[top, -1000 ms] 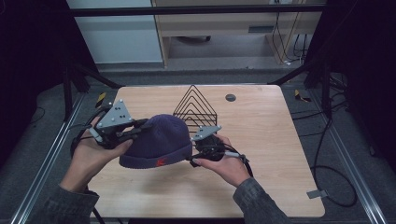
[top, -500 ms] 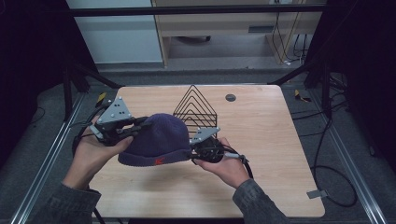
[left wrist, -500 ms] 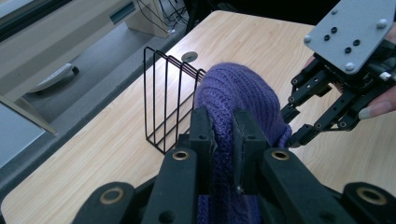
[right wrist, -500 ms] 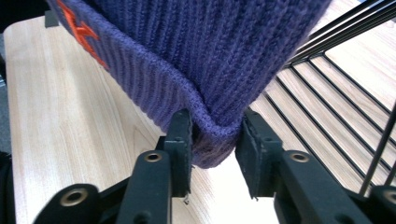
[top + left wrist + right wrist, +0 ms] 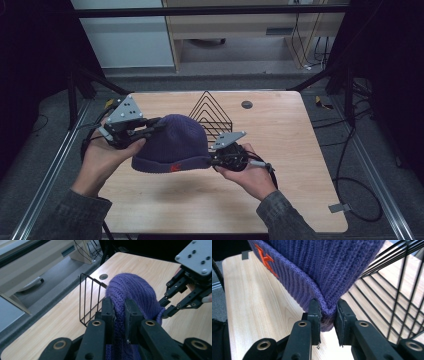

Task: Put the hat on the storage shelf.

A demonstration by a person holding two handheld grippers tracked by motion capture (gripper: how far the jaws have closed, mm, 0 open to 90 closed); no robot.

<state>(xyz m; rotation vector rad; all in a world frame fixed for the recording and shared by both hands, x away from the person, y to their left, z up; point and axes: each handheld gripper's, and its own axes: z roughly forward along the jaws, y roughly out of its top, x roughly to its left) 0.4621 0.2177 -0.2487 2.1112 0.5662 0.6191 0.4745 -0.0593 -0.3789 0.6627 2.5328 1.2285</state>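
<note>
Beanie (image 5: 172, 142), purple ribbed knit with an orange letter on its folded cuff, hangs stretched between the two tools above the middle of the counter (image 5: 300, 150), clear of the wood. In the high view it sits near the centre, its cuff toward six o'clock and its crown toward twelve.

Behind it, at about one o'clock from the crown, a black wire rack (image 5: 212, 112) with triangular loops stands upright on the counter. It shows just beyond the hat in the left gripper view (image 5: 91, 300) and beside the hat in the right gripper view (image 5: 397, 290).

At nine o'clock of the hat, the left hand-held gripper (image 5: 150, 127) is clamped on the knit near the crown; its own camera shows a fold of fabric squeezed between the pads (image 5: 119, 317).

At four o'clock, the right hand-held gripper (image 5: 212, 160) has just been closing and now pinches the cuff's corner, the fabric pressed between its pads (image 5: 327, 315).

Farther back, at one o'clock, a small dark round disc (image 5: 246, 104) lies in the counter surface.
</note>
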